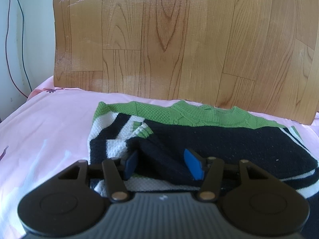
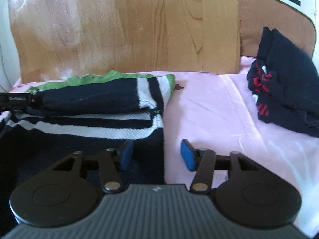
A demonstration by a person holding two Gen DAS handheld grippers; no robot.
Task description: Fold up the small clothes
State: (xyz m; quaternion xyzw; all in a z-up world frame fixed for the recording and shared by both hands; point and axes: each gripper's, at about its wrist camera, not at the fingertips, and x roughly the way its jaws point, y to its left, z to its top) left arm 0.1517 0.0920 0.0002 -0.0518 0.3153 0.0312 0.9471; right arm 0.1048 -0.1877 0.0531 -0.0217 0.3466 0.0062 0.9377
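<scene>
A knitted sweater (image 1: 209,139) in green, white and black lies partly folded on the pink sheet (image 1: 49,123). My left gripper (image 1: 162,162) is open, its blue pads on either side of a black fold of the sweater. In the right wrist view the sweater (image 2: 95,107) lies at the left, its sleeves folded over the body. My right gripper (image 2: 155,155) is open over the sweater's right edge, its left pad above black knit and its right pad above the sheet (image 2: 209,109). The left gripper (image 2: 16,101) shows at the far left.
A wood-grain board (image 1: 169,39) stands behind the bed. A folded dark garment with red marks (image 2: 283,91) lies at the right on the sheet, against a brown cushion (image 2: 259,20). Cables (image 1: 14,49) hang on the wall at the left.
</scene>
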